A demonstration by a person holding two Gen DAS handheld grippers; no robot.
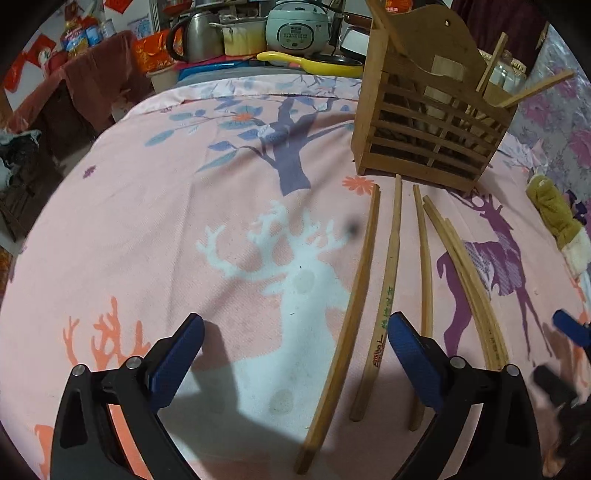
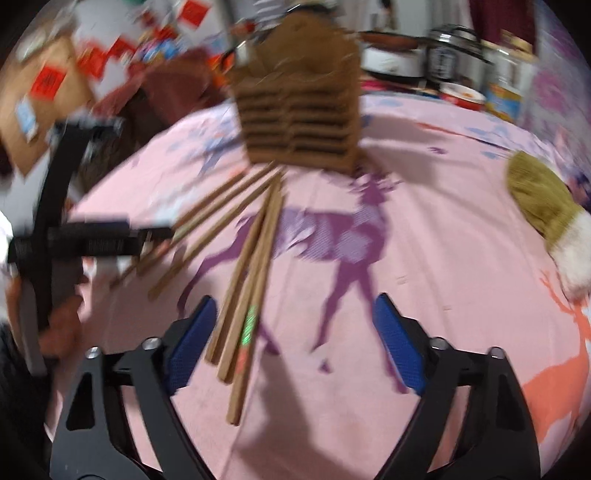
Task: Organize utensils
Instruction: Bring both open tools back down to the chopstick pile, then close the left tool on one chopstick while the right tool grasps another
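Several wooden chopsticks (image 1: 388,280) lie side by side on the pink deer-print cloth (image 1: 166,229), their far ends toward a slatted wooden holder (image 1: 424,122) that has a few sticks standing in it. My left gripper (image 1: 295,350) hovers open over the nearest sticks, touching none. In the blurred right wrist view, a bundle of chopsticks (image 2: 255,280) fans out from the holder (image 2: 299,122). My right gripper (image 2: 295,314) is open above it, and the sticks' near ends lie close to its left finger (image 2: 195,332). The left gripper (image 2: 92,236) shows at the left edge.
A rice cooker (image 1: 297,27), a kettle (image 1: 199,35) and a yellow pan (image 1: 310,61) crowd the table's far edge. An olive and white mitten (image 2: 543,206) lies at the right. Jars and a bowl (image 2: 461,94) stand behind it.
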